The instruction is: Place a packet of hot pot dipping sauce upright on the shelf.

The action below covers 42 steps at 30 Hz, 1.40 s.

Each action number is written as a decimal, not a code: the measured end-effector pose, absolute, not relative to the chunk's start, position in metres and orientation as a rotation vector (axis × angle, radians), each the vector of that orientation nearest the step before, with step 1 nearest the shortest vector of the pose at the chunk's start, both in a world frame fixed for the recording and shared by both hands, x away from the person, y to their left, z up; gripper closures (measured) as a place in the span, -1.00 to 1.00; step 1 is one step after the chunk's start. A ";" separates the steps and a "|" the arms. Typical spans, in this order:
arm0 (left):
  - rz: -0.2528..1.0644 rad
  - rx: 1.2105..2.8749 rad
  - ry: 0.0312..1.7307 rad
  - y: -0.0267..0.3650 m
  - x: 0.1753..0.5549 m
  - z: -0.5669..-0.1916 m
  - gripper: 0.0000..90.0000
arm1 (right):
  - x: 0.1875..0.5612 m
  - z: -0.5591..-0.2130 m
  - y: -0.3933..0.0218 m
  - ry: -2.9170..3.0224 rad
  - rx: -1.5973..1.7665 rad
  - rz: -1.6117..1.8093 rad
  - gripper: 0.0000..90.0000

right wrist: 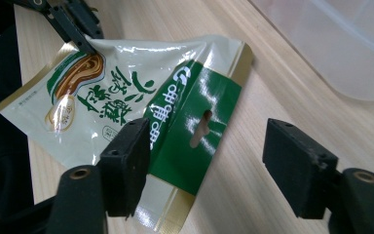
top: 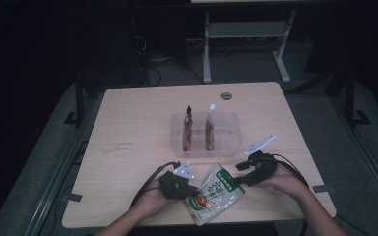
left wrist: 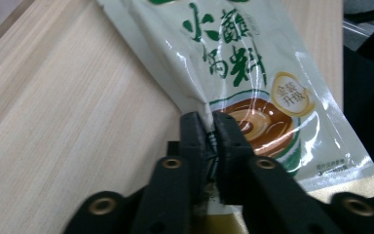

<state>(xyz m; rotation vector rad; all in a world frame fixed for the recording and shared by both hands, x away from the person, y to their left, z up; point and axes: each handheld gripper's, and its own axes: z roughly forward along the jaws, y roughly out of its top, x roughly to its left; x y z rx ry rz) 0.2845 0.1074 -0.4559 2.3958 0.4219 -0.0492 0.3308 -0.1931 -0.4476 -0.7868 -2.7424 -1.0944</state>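
Two sachets (top: pixel 197 129): standing upright in tray (top: pixel 229 147), twelve o'clock of pouch.
Pouch (top: pixel 216 193): not yet binned.
Left gripper (top: pixel 189 189): clenched on pouch.
Right gripper (top: pixel 240 178): released, jaws spread.

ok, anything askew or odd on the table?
Only the seasoning pouch: it lies skewed at the table's near edge, and it puckers where the left hand-held gripper pinches it. The two sachets stand upright in the clear tray.

One green-and-cream food pouch (top: pixel 215 192), two upright sachets (top: pixel 188 129) in one clear plastic tray (top: pixel 229 147), two grippers (top: pixel 193 189), one wooden table (top: pixel 128 128)
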 end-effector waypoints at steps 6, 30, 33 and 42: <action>0.005 2.366 0.349 0.114 0.284 -0.446 1.00 | 0.336 -0.451 -0.194 -2.642 -0.793 -1.153 -0.26; 0.126 2.210 0.204 0.140 0.275 -0.404 1.00 | 0.352 -0.452 -0.173 -2.321 -0.656 -1.325 -0.18; 0.130 2.217 0.208 0.140 0.275 -0.405 1.00 | 0.351 -0.452 -0.172 -2.312 -0.636 -1.315 0.01; 0.130 2.203 0.265 0.148 0.282 -0.406 1.00 | 0.350 -0.445 -0.176 -2.313 -0.641 -1.356 0.45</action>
